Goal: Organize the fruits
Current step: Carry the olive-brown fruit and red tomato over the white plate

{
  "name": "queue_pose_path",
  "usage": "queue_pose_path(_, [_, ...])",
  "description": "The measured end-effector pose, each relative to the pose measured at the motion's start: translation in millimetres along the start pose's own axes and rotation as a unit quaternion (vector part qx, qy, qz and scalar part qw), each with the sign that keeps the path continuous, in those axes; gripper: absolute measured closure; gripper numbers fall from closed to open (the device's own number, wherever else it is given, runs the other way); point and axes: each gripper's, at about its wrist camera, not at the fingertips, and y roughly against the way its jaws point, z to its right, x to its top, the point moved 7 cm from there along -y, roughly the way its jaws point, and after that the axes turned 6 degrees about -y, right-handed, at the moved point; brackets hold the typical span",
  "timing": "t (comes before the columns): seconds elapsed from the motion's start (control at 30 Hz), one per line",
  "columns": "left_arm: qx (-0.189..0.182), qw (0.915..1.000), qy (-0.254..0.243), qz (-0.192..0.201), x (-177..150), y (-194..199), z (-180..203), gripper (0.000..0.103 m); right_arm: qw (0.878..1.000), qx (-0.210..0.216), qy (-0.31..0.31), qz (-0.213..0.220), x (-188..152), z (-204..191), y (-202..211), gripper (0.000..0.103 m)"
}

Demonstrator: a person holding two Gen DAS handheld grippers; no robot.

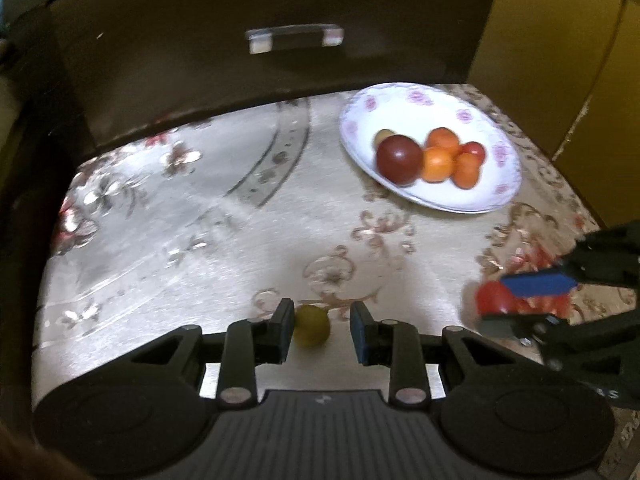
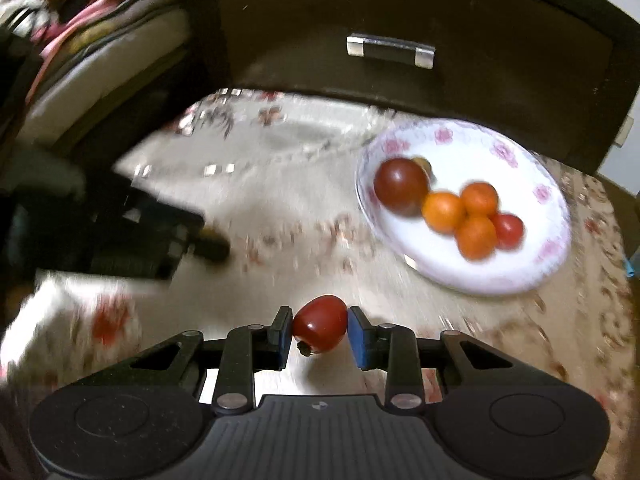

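My left gripper (image 1: 322, 330) is shut on a small olive-green fruit (image 1: 311, 326) low over the flowered tablecloth (image 1: 200, 220); the left pad touches it. In the right wrist view that left gripper (image 2: 200, 240) shows blurred at the left, with the green fruit (image 2: 214, 249) at its tip. Between the blue pads of my right gripper (image 2: 320, 332) sits a red fruit (image 2: 320, 325), stem end toward the camera, and the pads press on it. From the left wrist view the right gripper (image 1: 514, 304) and red fruit (image 1: 494, 299) lie at the right edge. A white flowered plate (image 1: 440, 196) (image 2: 480, 272) holds a dark red fruit (image 1: 399, 159), three orange fruits (image 1: 438, 164) and smaller ones.
A dark drawer front with a metal handle (image 1: 294, 38) (image 2: 390, 51) rises just behind the table. A yellow panel (image 1: 560, 60) stands to the right. Cushions and cloth (image 2: 100, 60) lie beyond the table's left side. The table edge runs close behind the plate.
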Motion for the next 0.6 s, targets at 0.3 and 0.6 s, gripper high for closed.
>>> queue_pose_path(0.3, [0.038, 0.9991, -0.01, -0.012, -7, -12, -6, 0.065, 1.0, 0.0, -0.017, -0.021, -36, 22, 8, 0.077])
queue_pose_path(0.6, [0.051, 0.9985, -0.012, -0.015, -15, -19, 3, 0.064, 1.0, 0.021, -0.019, -0.008, -38, 28, 8, 0.077])
